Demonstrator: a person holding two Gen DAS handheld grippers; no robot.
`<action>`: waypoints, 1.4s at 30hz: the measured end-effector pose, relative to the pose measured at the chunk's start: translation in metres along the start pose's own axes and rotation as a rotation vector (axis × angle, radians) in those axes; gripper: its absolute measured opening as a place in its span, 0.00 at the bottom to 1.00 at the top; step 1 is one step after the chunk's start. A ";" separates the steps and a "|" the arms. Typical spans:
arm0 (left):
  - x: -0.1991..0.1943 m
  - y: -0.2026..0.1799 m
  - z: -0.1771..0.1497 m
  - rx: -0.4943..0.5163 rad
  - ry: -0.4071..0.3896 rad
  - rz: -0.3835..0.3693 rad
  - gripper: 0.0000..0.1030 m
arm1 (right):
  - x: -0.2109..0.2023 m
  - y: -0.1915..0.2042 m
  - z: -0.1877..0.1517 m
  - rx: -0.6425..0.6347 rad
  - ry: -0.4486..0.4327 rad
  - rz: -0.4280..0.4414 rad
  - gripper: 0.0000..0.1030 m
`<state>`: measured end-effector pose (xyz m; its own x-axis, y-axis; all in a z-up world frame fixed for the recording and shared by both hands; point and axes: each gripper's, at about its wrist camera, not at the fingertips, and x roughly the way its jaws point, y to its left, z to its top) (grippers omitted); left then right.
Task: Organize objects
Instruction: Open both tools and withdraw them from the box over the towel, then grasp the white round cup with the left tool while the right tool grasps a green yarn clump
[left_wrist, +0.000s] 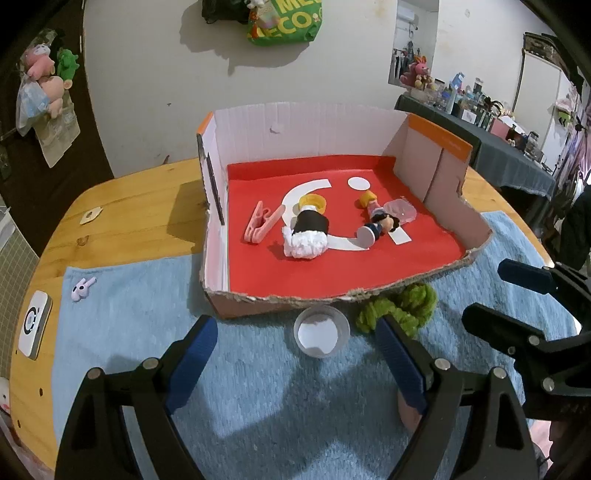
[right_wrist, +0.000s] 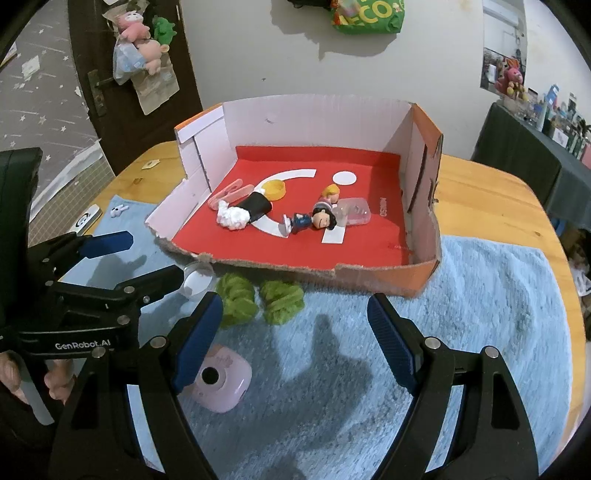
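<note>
A cardboard box (left_wrist: 439, 162) (right_wrist: 424, 155) with a red floor holds a pink clothespin (left_wrist: 260, 223), a black-and-white roll (left_wrist: 306, 236), a yellow cap (left_wrist: 314, 202), a doll figure (left_wrist: 376, 225) (right_wrist: 314, 218) and a clear lid (right_wrist: 352, 211). In front of it on the blue towel (left_wrist: 258, 387) (right_wrist: 480, 314) lie a clear cup (left_wrist: 321, 330) (right_wrist: 197, 280), green yarn (left_wrist: 399, 306) (right_wrist: 258, 299) and a pink toy camera (right_wrist: 221, 380). My left gripper (left_wrist: 299, 362) (right_wrist: 136, 262) is open just before the cup. My right gripper (right_wrist: 295, 343) (left_wrist: 513, 299) is open above the towel, its left finger over the camera.
A small white rabbit-shaped piece (left_wrist: 83, 288) (right_wrist: 118, 211) lies on the towel's left part. A white device (left_wrist: 35, 325) sits at the wooden table's (left_wrist: 129, 206) left edge. A wall is behind the box, and a cluttered dark table (left_wrist: 517, 158) stands at the right.
</note>
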<state>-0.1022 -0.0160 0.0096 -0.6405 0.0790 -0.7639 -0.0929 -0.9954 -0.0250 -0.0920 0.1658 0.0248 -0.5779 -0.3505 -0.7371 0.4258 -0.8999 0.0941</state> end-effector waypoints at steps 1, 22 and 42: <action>-0.001 0.000 -0.002 0.000 0.000 0.000 0.87 | -0.001 0.001 -0.002 -0.001 0.001 0.001 0.78; 0.013 -0.001 -0.016 0.012 0.041 -0.031 0.77 | 0.014 0.001 -0.019 -0.010 0.041 -0.027 0.59; 0.043 -0.006 -0.014 0.035 0.105 -0.066 0.52 | 0.051 -0.001 -0.009 0.005 0.084 0.036 0.41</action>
<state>-0.1190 -0.0077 -0.0320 -0.5492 0.1359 -0.8246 -0.1598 -0.9856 -0.0560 -0.1155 0.1508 -0.0182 -0.5018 -0.3598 -0.7866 0.4417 -0.8884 0.1246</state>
